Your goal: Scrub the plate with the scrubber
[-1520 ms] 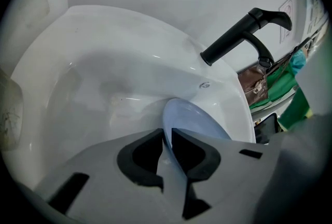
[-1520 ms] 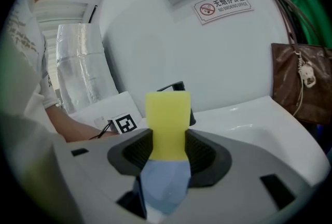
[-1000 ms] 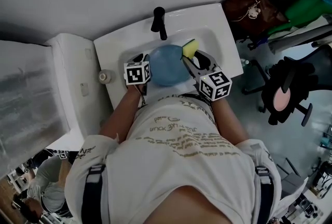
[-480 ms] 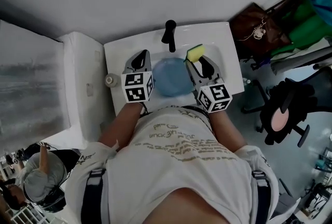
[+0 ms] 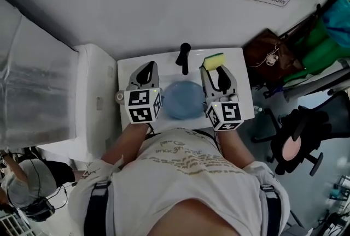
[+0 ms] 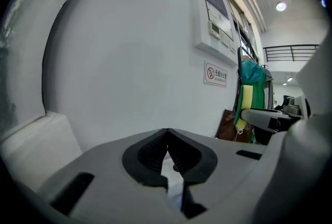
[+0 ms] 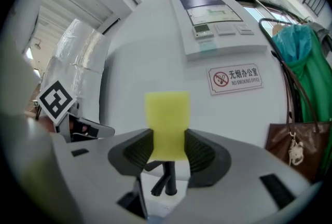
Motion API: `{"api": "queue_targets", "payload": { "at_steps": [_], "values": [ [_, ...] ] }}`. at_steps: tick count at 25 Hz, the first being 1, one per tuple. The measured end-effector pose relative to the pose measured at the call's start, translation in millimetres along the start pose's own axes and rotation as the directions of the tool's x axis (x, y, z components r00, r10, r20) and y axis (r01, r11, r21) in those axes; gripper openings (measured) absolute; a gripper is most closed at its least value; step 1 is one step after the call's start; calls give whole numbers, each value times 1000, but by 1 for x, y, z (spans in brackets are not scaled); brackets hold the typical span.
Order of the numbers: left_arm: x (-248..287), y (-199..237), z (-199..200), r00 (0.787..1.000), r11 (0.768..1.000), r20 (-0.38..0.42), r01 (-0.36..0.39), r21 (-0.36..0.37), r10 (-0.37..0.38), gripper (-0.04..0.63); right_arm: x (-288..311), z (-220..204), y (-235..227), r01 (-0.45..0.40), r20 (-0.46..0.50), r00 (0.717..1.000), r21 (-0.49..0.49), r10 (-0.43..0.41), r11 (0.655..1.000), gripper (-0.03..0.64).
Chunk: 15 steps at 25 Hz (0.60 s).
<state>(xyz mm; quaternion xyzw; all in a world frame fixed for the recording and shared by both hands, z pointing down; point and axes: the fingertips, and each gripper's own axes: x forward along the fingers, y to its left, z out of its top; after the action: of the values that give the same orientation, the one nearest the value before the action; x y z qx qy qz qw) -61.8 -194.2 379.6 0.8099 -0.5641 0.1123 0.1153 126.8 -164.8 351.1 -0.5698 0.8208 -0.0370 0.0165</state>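
Head view: your two tools reach over the white sink (image 5: 164,57), with the blue plate (image 5: 183,99) lying in the basin between them.
Your left tool (image 5: 147,67) has its jaws pressed together with nothing in them, and the left gripper view shows the pads meeting tip to tip (image 6: 167,130). Your right tool (image 5: 216,70) pinches the yellow scrubber (image 5: 214,60), which stands upright between the ribbed pads in the right gripper view (image 7: 167,116). The scrubber sits off the plate, past its far right edge and just right of the black faucet (image 5: 184,57). The wall (image 5: 164,5) closes off the far side of the sink. A white unit (image 5: 93,98) hems in the left side and a brown bag (image 5: 268,54) hangs near the right. The open room is above the basin, between the tools.
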Motion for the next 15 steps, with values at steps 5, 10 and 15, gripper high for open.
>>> {"api": "queue_targets", "payload": {
  "at_steps": [5,10,15],
  "values": [
    [-7,3,13,1000,1000,25,-17,7,17,23,1,18,-3,9,22,1000,-9,-8,1000,187],
    [-9,6,14,999,1000,30,-23,7,22,23,0,24,-2,6,19,1000,6,-6,1000,185],
    [-9,-5,15,1000,999,16,16,43,-16,23,-6,32,-2,12,23,1000,12,-12,1000,186]
  ]
}}
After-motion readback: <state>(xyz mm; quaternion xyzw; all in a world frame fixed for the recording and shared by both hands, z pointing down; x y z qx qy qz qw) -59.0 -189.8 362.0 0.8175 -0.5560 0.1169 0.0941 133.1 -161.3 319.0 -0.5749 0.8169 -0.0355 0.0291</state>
